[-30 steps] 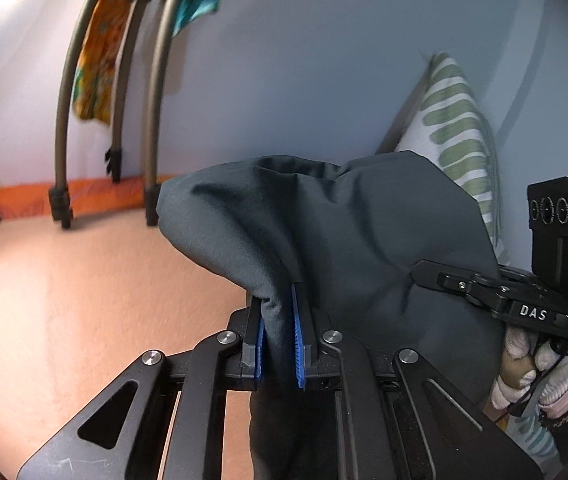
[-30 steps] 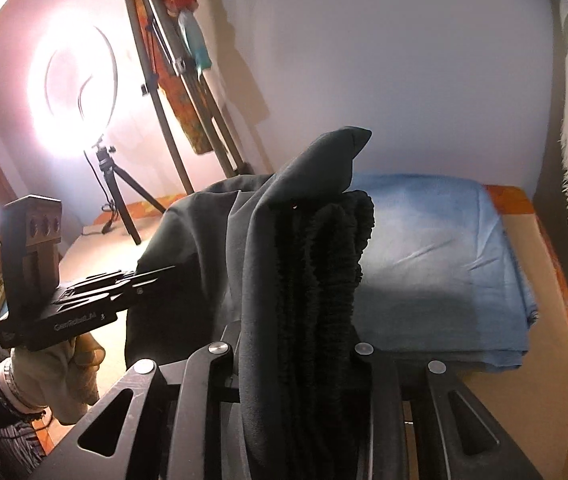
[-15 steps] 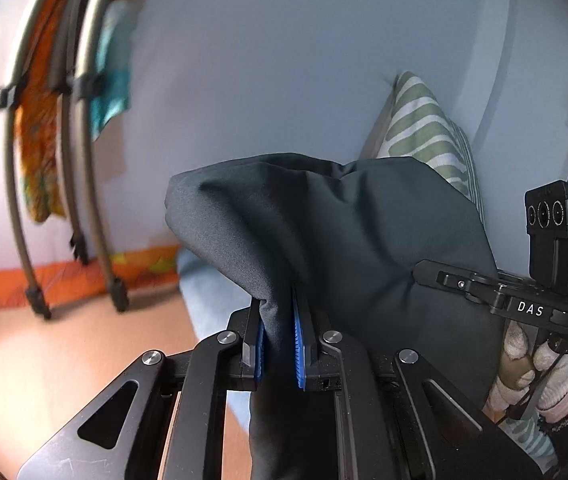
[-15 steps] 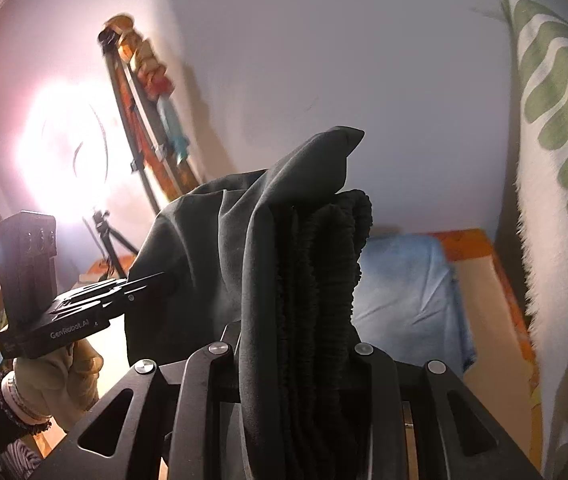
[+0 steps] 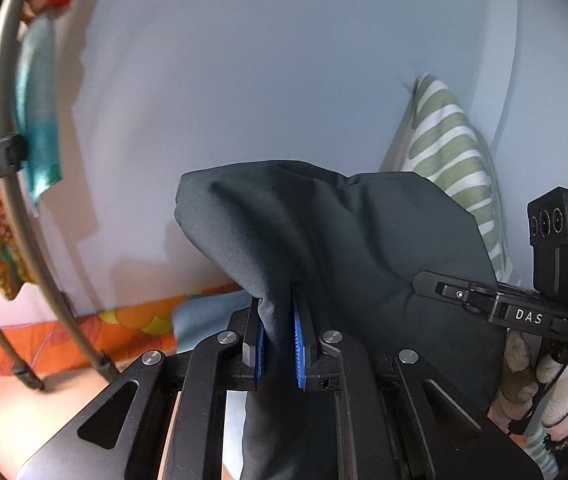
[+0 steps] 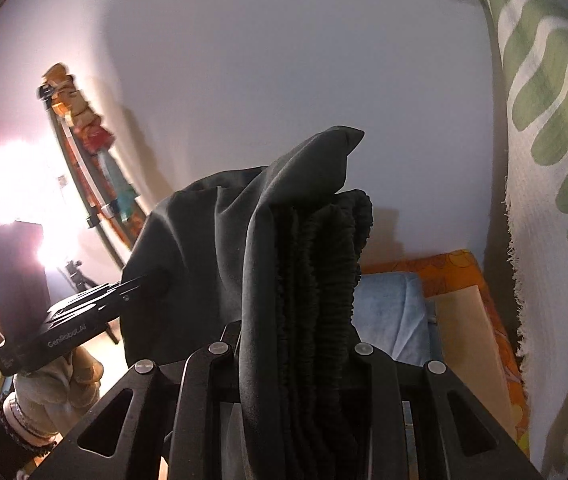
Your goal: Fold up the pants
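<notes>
The dark grey pants hang lifted in the air between both grippers. My left gripper is shut on a smooth fold of the fabric between its blue pads. My right gripper is shut on the bunched elastic waistband, which hides its fingers. The right gripper also shows at the right of the left wrist view, its tip against the cloth. The left gripper shows at the left of the right wrist view, its tip buried in the pants.
A folded light blue cloth lies on an orange patterned surface below. A green-and-white striped pillow stands at the right. A clothes rack with colourful garments and a bright ring light stand at the left by the pale wall.
Both grippers have risen and tilted upward with the pants; the floor and the blue cloth have dropped low in view and more wall shows. The grips are unchanged.
</notes>
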`<action>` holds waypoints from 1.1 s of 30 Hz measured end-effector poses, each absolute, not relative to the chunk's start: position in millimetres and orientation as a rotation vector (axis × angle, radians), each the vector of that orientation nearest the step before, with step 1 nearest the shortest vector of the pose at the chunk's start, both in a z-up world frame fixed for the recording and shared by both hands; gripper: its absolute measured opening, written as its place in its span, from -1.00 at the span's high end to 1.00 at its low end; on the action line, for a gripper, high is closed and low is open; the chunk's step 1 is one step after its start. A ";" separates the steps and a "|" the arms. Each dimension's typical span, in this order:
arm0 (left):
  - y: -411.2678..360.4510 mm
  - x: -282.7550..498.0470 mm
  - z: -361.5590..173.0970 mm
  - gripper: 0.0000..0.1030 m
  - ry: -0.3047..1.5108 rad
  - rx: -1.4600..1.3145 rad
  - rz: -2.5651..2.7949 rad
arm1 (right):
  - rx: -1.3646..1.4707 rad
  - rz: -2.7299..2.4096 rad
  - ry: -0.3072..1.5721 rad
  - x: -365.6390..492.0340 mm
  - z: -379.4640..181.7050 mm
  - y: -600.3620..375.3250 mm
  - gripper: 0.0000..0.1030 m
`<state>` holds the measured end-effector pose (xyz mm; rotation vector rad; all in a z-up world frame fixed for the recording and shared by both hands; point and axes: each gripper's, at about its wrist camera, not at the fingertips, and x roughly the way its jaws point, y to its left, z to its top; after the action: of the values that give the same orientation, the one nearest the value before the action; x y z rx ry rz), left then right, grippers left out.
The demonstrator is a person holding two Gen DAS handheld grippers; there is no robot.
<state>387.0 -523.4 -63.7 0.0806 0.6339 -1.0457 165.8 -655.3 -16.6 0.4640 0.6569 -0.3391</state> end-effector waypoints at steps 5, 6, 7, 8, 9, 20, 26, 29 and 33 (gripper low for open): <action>-543.1 404.5 -82.9 0.82 0.663 0.101 -1.014 | 0.507 -0.347 0.678 181.7 -43.9 -683.7 0.51; -545.4 407.2 -86.7 0.82 0.670 0.104 -1.008 | 0.513 -0.346 0.684 183.4 -49.3 -687.7 0.51; -548.2 409.7 -92.2 0.82 0.679 0.111 -1.001 | 0.514 -0.347 0.694 186.9 -55.9 -692.0 0.51; -550.7 411.0 -96.7 0.82 0.686 0.117 -0.995 | 0.509 -0.352 0.707 190.0 -62.2 -695.3 0.51; -553.3 410.8 -100.5 0.82 0.693 0.117 -0.994 | 0.501 -0.355 0.718 191.4 -67.6 -696.9 0.50; -557.4 416.1 -112.4 0.41 0.733 0.121 -0.976 | 0.358 -0.500 0.808 197.1 -85.3 -705.5 -0.12; -550.1 407.0 -106.2 0.20 0.727 0.126 -0.988 | 0.380 -0.548 0.739 174.6 -65.5 -707.8 -0.37; -551.2 398.4 -109.1 0.20 0.743 0.135 -1.019 | 0.384 -0.543 0.730 166.2 -58.6 -701.5 -0.38; -549.2 374.4 -123.4 0.20 0.768 0.190 -1.060 | 0.376 -0.546 0.733 158.5 -54.3 -693.8 -0.38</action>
<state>374.4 -549.2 -123.4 0.1904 0.7678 -1.0597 158.5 -693.8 -54.3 0.3760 0.7334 -0.5462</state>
